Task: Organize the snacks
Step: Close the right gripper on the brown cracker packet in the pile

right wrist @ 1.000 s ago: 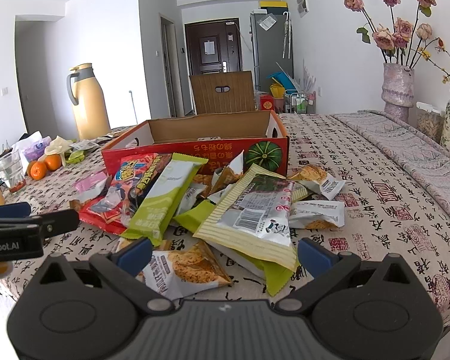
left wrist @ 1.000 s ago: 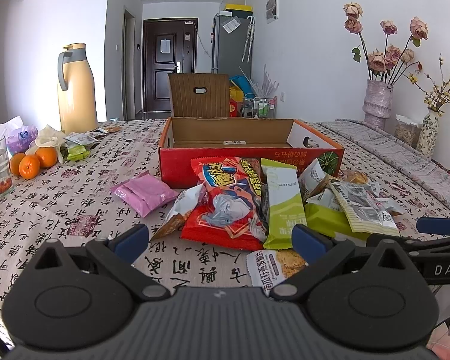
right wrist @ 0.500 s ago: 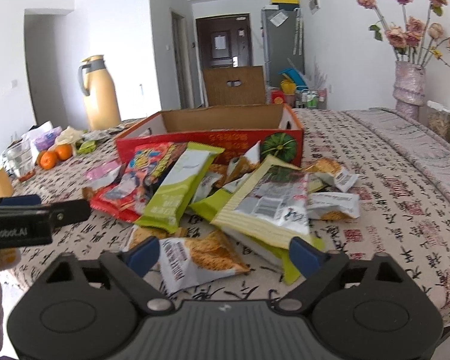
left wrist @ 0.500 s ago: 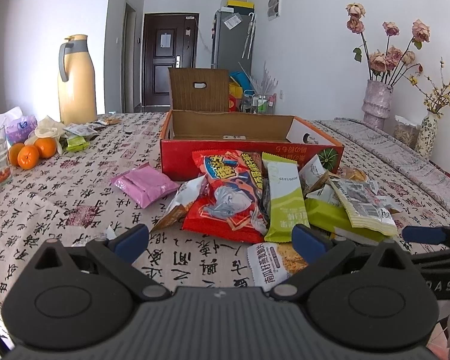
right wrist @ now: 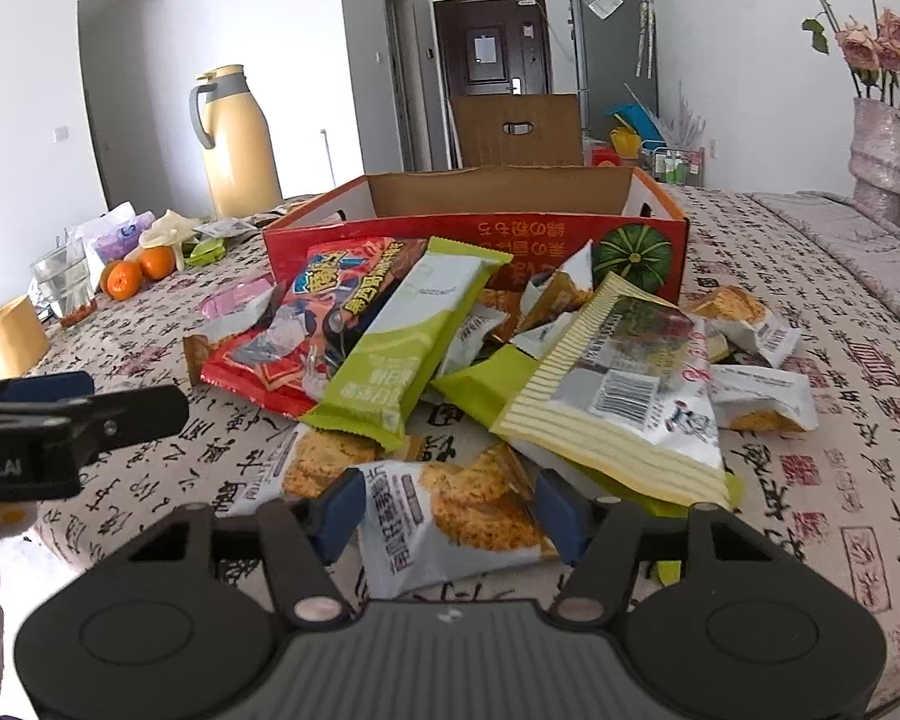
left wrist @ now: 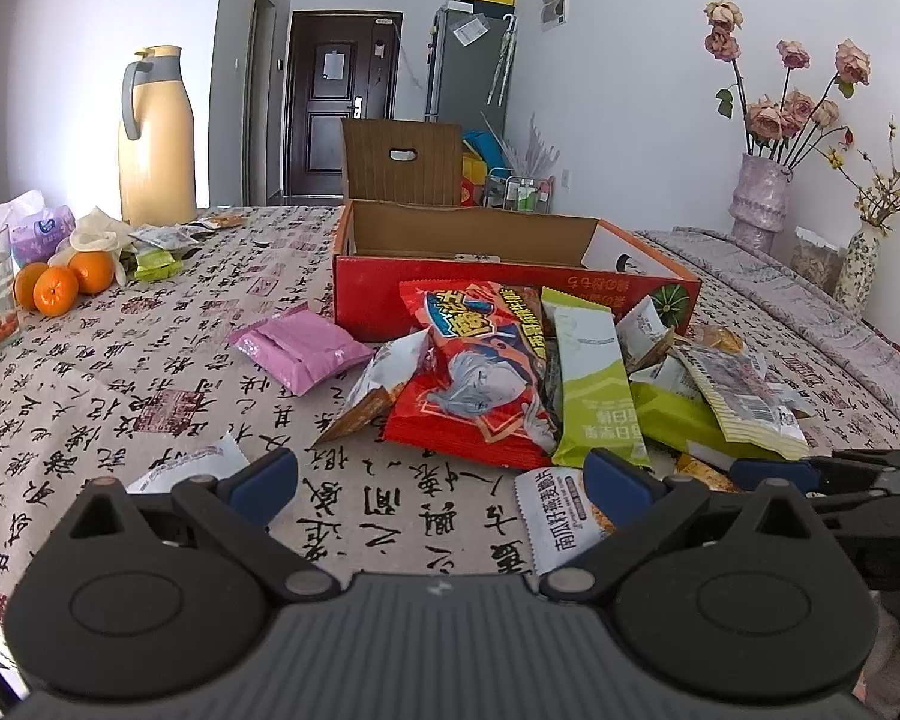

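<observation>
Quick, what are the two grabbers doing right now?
Left gripper: open, holding nothing.
Right gripper: fingers closing around the white oat-crisp snack packet, not yet pressing on it.

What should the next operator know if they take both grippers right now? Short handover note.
Right gripper: jaws closing around the white oat-crisp packet at the near edge of the pile; grip not confirmed.
Left gripper: open, empty, over bare tablecloth.
Snacks: heaped in front of the red box; pink packet lies apart on the left.
Done: nothing visibly boxed.
Left: the whole pile.
</observation>
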A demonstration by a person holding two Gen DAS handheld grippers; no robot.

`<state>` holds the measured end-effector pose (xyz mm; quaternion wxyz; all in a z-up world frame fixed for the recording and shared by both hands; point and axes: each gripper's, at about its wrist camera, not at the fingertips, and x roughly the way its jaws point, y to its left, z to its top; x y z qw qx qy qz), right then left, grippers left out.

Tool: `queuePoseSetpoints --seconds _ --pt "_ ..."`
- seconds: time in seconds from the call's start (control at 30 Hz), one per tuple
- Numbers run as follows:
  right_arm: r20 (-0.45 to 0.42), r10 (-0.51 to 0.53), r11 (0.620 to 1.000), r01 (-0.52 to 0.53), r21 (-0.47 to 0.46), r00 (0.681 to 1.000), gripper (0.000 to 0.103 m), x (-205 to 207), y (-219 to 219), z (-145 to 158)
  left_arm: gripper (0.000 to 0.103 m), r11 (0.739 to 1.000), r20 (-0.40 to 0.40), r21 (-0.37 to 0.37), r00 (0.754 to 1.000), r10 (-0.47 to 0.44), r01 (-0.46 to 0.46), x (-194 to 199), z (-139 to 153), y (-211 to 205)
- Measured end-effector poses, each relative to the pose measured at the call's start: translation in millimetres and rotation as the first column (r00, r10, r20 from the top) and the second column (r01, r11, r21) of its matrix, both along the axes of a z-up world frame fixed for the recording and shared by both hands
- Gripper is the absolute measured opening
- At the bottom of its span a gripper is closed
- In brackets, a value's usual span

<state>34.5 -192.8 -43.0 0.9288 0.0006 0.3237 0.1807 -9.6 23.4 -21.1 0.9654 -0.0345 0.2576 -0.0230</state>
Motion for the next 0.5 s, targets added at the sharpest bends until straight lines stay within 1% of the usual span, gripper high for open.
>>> queuePoseSetpoints --seconds 0.37,0.4,0.47,0.5 --pt "0.001 0.011 1.000 -0.011 -0.016 1.000 0.063 1.0 1.5 -4.3 0.103 1.000 -0.013 -0.015 1.000 0.003 -0.003 0.4 -3.6 3.8" --pt "0.001 0.011 1.000 -0.011 -0.016 1.000 0.061 0.7 1.6 -4.2 0.103 1.000 -0.013 -0.015 1.000 0.004 -0.004 0.2 -3.6 3.7" --pt "0.001 0.014 1.000 -0.014 -0.015 1.000 0.050 -0.2 1.7 -3.6 0.103 1.000 -0.015 -0.015 1.000 0.006 -0.006 0.0 -3.5 4.4" --pt "0.001 0.016 1.000 -0.016 -0.015 1.000 0.048 -0.6 1.5 -3.4 0.103 1.000 -0.015 -0.016 1.000 0.006 -0.006 -0.6 -3.4 4.7"
